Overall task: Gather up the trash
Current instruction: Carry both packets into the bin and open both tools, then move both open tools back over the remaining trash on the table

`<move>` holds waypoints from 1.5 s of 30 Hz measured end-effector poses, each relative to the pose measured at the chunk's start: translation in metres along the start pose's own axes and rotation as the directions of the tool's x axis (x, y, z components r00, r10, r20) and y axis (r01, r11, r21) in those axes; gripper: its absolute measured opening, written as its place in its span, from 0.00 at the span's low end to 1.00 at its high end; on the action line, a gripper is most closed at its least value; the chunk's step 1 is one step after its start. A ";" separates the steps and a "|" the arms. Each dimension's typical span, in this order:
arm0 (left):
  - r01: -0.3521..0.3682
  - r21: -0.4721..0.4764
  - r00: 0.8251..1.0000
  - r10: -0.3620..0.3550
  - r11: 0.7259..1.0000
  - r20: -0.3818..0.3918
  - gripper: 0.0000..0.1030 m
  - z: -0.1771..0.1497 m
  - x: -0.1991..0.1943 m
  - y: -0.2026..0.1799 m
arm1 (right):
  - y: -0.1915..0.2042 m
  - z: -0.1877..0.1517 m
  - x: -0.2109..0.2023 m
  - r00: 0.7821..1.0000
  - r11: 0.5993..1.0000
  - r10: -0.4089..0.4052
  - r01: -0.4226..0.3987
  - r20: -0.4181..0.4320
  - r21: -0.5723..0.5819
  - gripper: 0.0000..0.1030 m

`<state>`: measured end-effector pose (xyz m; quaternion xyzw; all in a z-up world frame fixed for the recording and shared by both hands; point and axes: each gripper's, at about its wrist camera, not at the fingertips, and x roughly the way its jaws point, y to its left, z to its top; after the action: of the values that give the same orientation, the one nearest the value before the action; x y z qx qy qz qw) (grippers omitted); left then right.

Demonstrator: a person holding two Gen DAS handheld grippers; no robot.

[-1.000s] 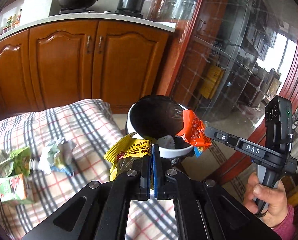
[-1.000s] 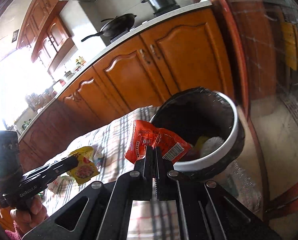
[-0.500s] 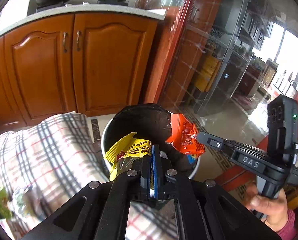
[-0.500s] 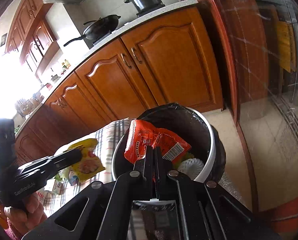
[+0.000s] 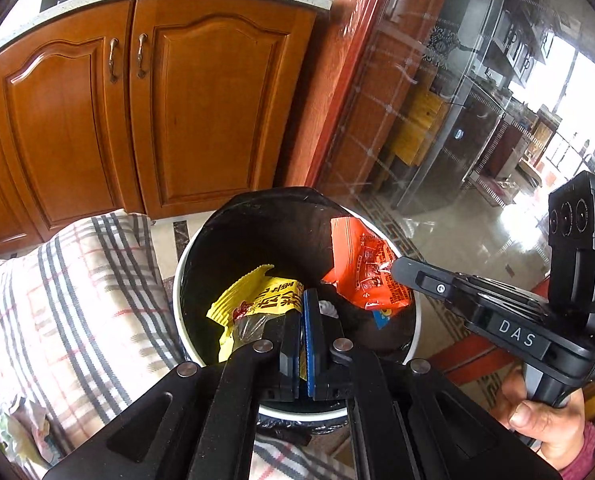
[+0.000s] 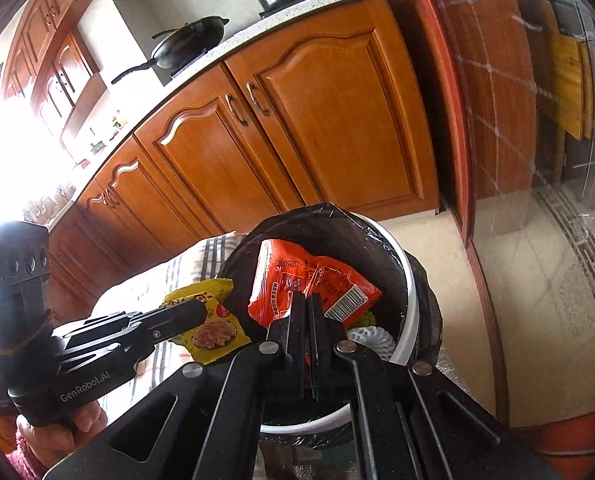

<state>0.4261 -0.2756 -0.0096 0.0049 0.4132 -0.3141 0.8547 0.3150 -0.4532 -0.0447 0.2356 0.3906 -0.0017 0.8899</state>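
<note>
Left wrist view: left claw grips a yellow wrapper over the bin; right claw, at 3 o'clock, pinches an orange wrapper inside the rim.

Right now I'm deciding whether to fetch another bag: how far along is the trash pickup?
Some trash already lies in the bin. In hand: the left claw holds a yellow wrapper and the right claw an orange wrapper over it, unreleased. Left: crumpled packets on the checked cloth.
</note>
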 end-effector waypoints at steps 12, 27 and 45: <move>-0.022 -0.033 1.000 0.023 0.999 0.006 0.30 -0.012 -0.016 0.002 | -0.009 -0.002 -0.003 1.000 0.998 0.015 -0.016 0.010 0.060 0.14; -0.103 -0.149 0.982 0.124 0.984 0.144 0.46 -0.120 -0.134 0.021 | 0.026 -0.054 -0.054 0.986 0.985 0.122 -0.134 0.112 0.109 0.74; -0.240 -0.321 0.925 0.316 0.916 0.210 0.47 -0.218 -0.270 0.068 | 0.121 -0.096 -0.051 0.967 0.967 0.254 -0.254 0.029 0.009 0.76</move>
<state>0.1854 -0.0182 0.0217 -0.1016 0.3351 -0.1224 0.9287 0.2357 -0.3145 -0.0149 0.2893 0.3448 0.1064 0.8866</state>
